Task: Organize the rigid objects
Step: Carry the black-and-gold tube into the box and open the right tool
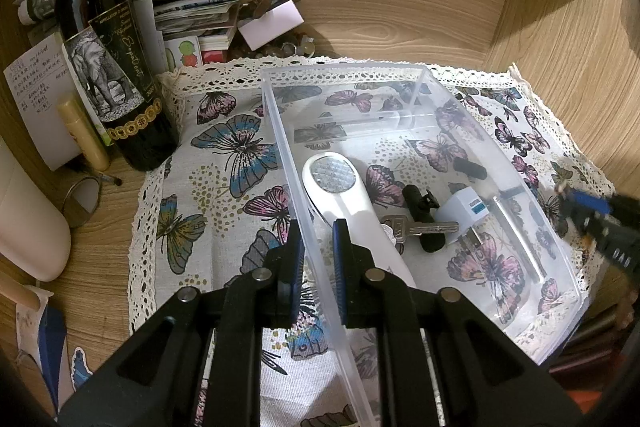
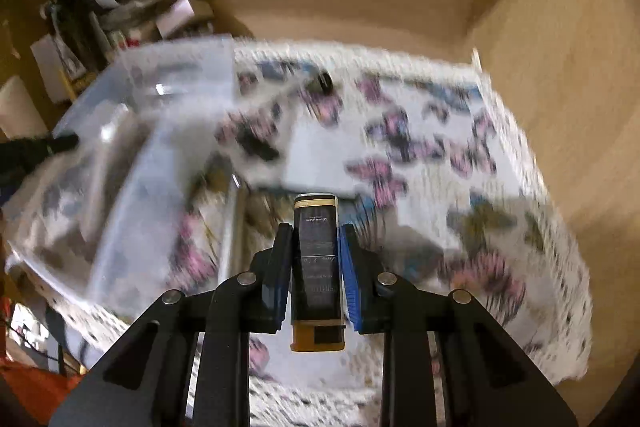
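A clear plastic bin (image 1: 400, 69) stands on the butterfly cloth (image 1: 224, 155). My left gripper (image 1: 318, 231) is shut on the bin's left wall. Inside lie a white handheld device (image 1: 340, 187), a key (image 1: 420, 227), a black cylinder (image 1: 424, 219), a white charger plug (image 1: 464, 211) and a small dark piece (image 1: 470, 167). My right gripper (image 2: 314, 231) is shut on a black and gold lighter (image 2: 316, 267), held above the cloth to the right of the bin (image 2: 120, 167). It also shows blurred at the right edge of the left wrist view (image 1: 592, 215). A small dark object (image 2: 324, 81) lies on the cloth.
A wine bottle (image 1: 108, 67), a lip balm tube (image 1: 84, 135), notes and stacked papers (image 1: 192, 15) crowd the back left corner. A white cylinder (image 1: 28, 223) lies at the left. Wooden walls (image 1: 560, 75) close in behind and on the right.
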`<action>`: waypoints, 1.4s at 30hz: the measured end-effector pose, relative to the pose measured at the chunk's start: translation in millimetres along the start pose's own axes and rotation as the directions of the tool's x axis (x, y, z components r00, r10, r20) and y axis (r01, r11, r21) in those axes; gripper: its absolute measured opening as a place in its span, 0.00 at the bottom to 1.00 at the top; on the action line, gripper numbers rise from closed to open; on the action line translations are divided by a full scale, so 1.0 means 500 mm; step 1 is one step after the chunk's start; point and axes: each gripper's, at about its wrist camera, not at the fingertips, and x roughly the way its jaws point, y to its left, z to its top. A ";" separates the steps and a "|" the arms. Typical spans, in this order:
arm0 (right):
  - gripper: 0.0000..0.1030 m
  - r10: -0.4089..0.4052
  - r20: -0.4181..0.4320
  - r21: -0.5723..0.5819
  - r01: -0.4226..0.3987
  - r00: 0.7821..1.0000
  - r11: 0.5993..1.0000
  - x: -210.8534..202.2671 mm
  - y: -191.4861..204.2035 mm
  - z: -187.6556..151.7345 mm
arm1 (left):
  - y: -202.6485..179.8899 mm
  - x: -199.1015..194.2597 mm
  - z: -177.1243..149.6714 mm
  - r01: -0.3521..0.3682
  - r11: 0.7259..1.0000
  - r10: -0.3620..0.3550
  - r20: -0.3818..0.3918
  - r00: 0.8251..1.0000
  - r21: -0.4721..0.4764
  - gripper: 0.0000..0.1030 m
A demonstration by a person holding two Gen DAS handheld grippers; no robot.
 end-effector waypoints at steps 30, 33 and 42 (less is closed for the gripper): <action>0.21 0.299 -0.096 -0.308 -0.314 0.950 0.898 0.091 0.251 0.136 | 0.001 0.002 -0.002 0.003 1.000 -0.003 -0.004 1.000 -0.009 0.12; 0.21 0.312 -0.094 -0.303 -0.325 0.946 0.896 0.087 0.246 0.137 | 0.001 0.002 -0.002 0.002 1.000 -0.002 -0.004 1.000 -0.008 0.12; 0.22 0.265 0.010 -0.264 -0.253 0.964 0.931 0.038 0.192 0.151 | 0.001 0.002 -0.001 0.005 1.000 -0.005 -0.003 1.000 -0.008 0.12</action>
